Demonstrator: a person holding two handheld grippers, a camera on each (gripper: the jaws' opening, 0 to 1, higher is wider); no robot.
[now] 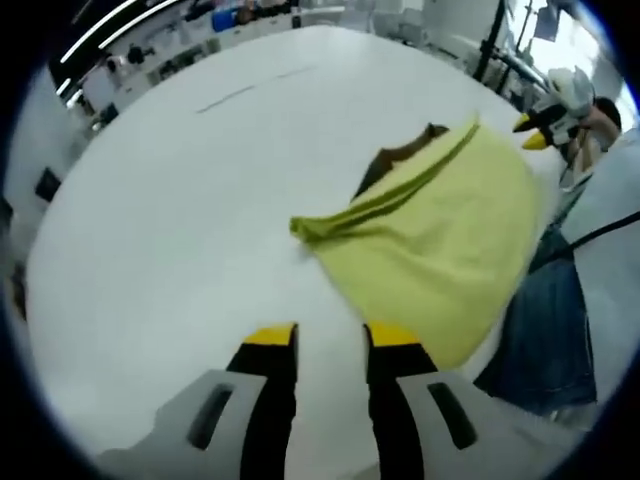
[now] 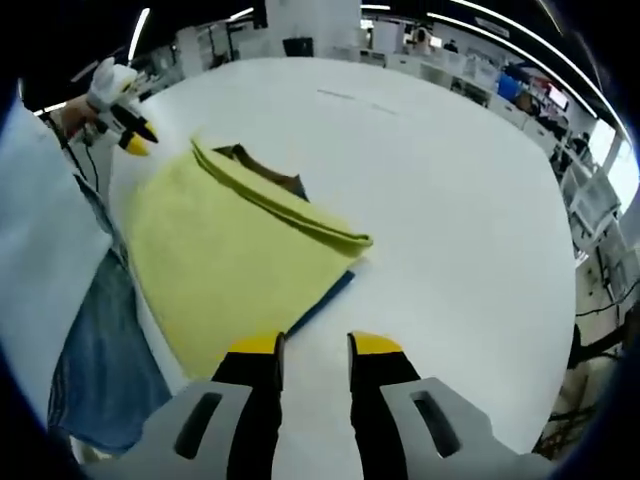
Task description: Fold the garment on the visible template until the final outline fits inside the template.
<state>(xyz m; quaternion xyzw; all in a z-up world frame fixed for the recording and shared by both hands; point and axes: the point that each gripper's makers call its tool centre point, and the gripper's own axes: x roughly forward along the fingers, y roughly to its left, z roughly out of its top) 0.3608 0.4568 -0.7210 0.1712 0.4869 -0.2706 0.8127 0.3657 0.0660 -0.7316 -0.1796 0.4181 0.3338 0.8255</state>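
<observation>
- Since the yellow garment (image 2: 235,265) already lies folded over itself near the counter (image 2: 440,220) edge by you, with a doubled fold ridge across its far side, you look partway through or close to done.
- Blue template (image 2: 322,303) edge peeks from under it at the near corner; a brown patch shows at the far end, so fit can't be confirmed.
- Your left gripper (image 1: 330,338) and right gripper (image 2: 313,346) hover spread, holding nothing, just short of the cloth.
- Another gripper shows at the counter's far edge.
</observation>
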